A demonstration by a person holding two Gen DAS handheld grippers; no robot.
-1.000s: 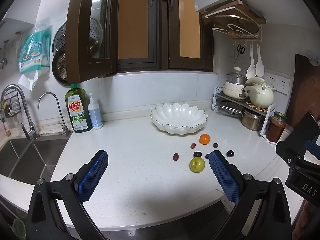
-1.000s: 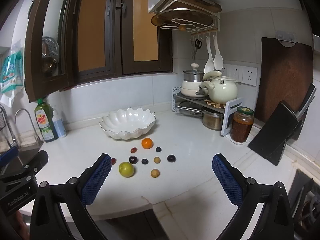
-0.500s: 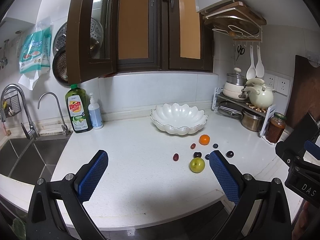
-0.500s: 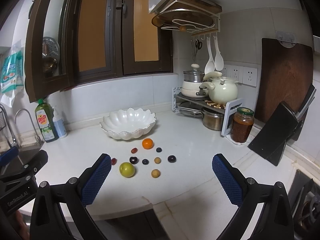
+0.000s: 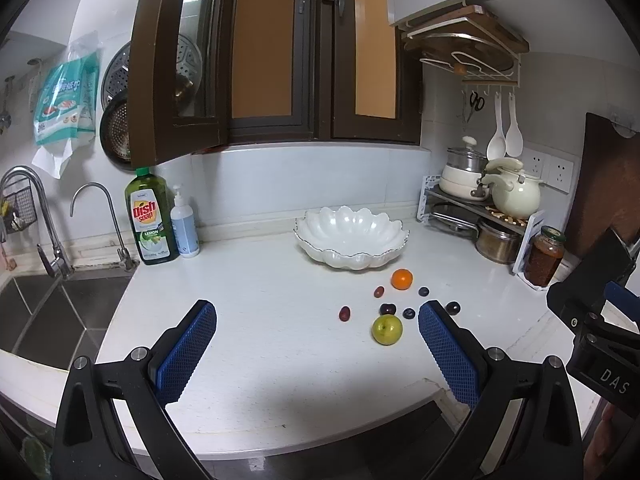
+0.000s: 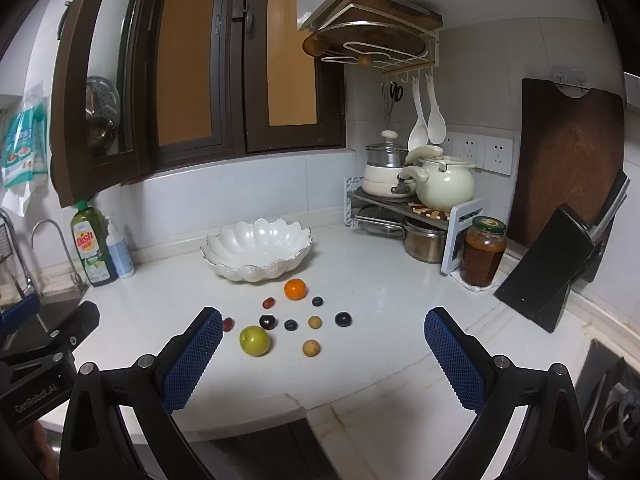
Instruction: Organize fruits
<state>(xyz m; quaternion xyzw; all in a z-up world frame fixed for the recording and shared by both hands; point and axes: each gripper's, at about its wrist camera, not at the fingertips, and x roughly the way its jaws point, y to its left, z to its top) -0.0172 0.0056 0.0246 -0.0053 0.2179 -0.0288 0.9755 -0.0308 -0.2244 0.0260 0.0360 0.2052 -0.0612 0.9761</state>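
A white scalloped bowl [image 5: 352, 236] [image 6: 258, 250] stands empty at the back of the white counter. In front of it lie an orange [image 5: 401, 279] [image 6: 295, 289], a green apple [image 5: 387, 330] [image 6: 255, 341], red grapes [image 5: 344, 313] [image 6: 268, 302], dark plums [image 6: 267, 321] and several small berries and yellow fruits [image 6: 311, 347]. My left gripper [image 5: 316, 344] is open and empty, short of the fruits. My right gripper [image 6: 322, 344] is open and empty, near the counter's front edge, with the fruits ahead of it.
A sink [image 5: 44, 312] with taps is at the left. A dish soap bottle [image 5: 150, 220] and pump bottle [image 5: 185, 226] stand by the wall. A rack with pots [image 6: 416, 200], a jar [image 6: 482, 252] and a knife block [image 6: 556, 276] are at the right.
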